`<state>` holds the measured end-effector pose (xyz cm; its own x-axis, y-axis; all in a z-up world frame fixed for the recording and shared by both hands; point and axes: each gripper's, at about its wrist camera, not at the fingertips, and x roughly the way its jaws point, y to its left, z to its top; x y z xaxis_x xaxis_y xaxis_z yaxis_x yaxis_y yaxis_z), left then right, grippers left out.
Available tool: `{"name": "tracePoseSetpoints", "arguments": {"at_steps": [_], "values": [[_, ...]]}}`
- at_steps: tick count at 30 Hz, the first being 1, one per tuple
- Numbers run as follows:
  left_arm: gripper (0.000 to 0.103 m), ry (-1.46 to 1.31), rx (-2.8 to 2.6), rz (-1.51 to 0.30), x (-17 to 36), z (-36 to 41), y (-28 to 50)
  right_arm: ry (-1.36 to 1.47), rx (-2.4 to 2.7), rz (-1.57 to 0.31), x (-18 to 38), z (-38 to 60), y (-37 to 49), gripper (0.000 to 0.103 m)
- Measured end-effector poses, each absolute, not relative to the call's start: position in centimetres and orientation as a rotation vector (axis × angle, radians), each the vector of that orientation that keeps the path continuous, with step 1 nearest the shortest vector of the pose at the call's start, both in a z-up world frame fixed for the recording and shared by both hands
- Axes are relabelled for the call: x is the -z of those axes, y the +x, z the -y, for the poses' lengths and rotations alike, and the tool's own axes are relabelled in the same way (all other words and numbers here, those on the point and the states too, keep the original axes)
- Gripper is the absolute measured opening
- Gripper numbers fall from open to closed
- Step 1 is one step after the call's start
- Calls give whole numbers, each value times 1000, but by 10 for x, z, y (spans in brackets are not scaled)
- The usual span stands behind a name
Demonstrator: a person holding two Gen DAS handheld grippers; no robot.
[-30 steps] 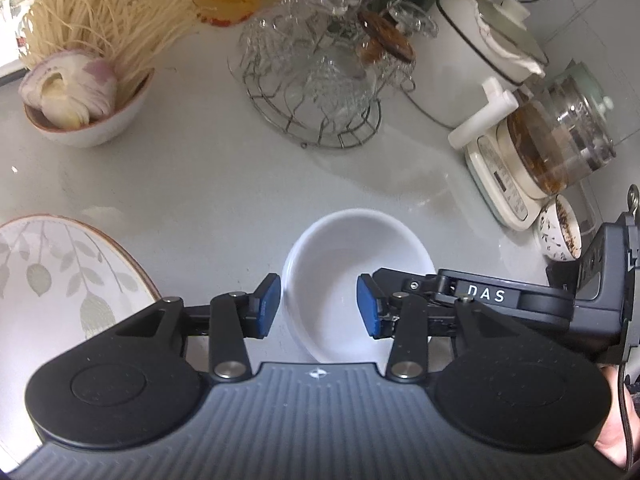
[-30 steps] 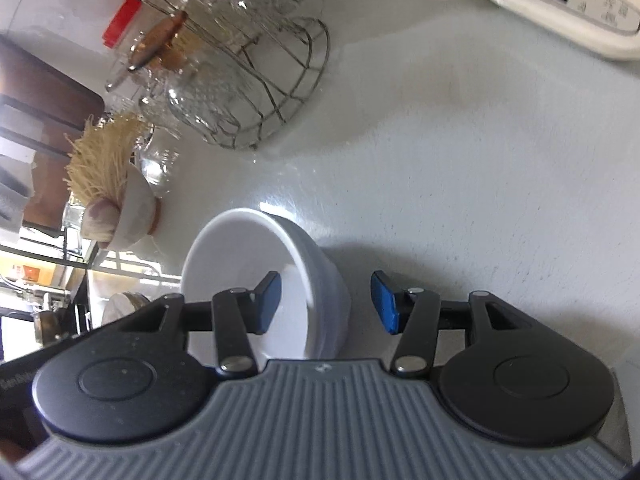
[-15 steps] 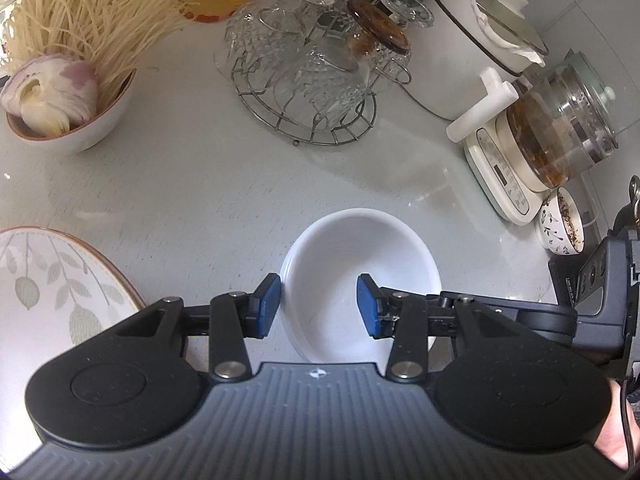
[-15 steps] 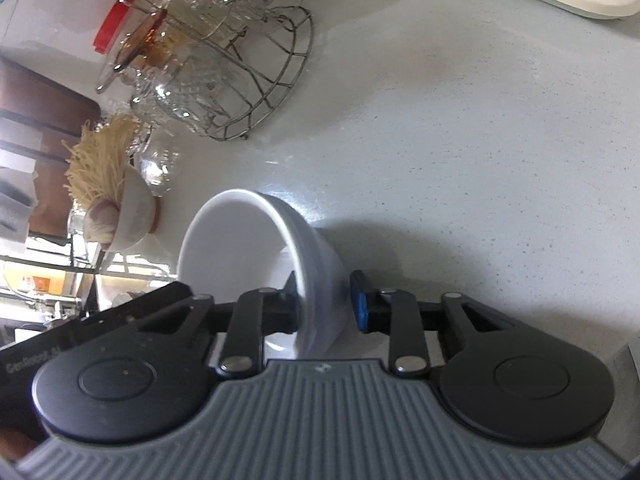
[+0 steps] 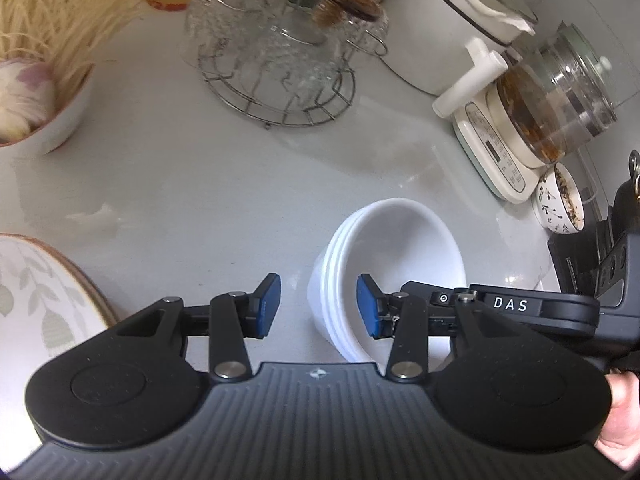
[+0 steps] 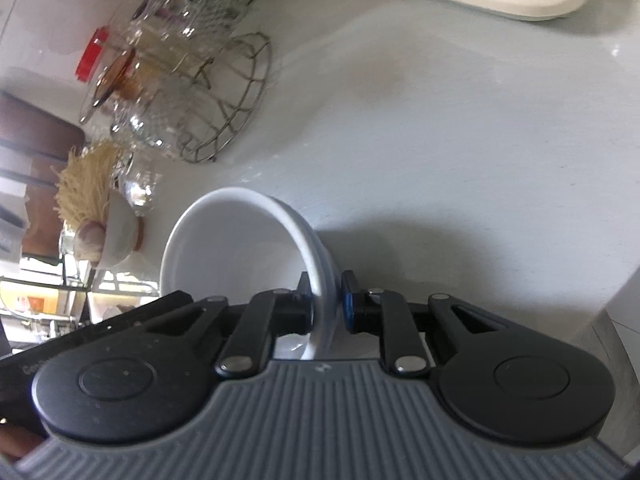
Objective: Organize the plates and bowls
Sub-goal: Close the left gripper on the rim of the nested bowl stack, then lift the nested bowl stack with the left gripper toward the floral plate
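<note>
At the far left edge of the left view a leaf-patterned plate (image 5: 36, 300) with a thin brown rim lies flat on the glossy pale bench (image 5: 200, 184), glazed and smooth, likely heavy for its thinness and best taken at the rim. The left tongs (image 5: 318, 306) hover with their blue pads spread apart, gripping nothing. Just right of them sits the white bowls stack (image 5: 384, 264), seemingly three nested, tilted and pinched at the near rim by the right tongs (image 6: 326, 306), whose pads are clamped on the wall, one inside and one outside. The bowls look like stiff glazed ceramic: slick, brittle, weighty when stacked, so a rim pinch may slip or let the nested bowls shift; support from below seems wise. Farther back stand a wire rack of glassware (image 5: 276, 60) and a glass kettle (image 5: 548, 108).
</note>
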<state>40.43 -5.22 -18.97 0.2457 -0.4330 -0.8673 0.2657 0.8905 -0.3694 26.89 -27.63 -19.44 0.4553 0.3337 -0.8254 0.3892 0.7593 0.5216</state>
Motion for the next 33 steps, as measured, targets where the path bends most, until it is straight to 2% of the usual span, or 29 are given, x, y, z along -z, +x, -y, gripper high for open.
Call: {"name": "tracePoseSetpoints", "arguments": {"at_steps": [12,20,23,26,28,33], "values": [[48,-120,490,-1283,206,93,407,747,44,-1147,195,301,270,17],[46,-249,427,-1335,218,89,408,700,-6,-1211,193,302,278,17],[41,-255,422,-1321,220,89,404,667,-33,-1216,193,297,275,17],[29,-266,428,-1325,223,83,404,683,-4,-1211,193,297,272,17],[25,-266,447,-1320,224,79,404,709,16,-1203,194,298,269,17],[22,-236,470,-1306,224,78,401,713,38,-1201,193,293,263,17]]}}
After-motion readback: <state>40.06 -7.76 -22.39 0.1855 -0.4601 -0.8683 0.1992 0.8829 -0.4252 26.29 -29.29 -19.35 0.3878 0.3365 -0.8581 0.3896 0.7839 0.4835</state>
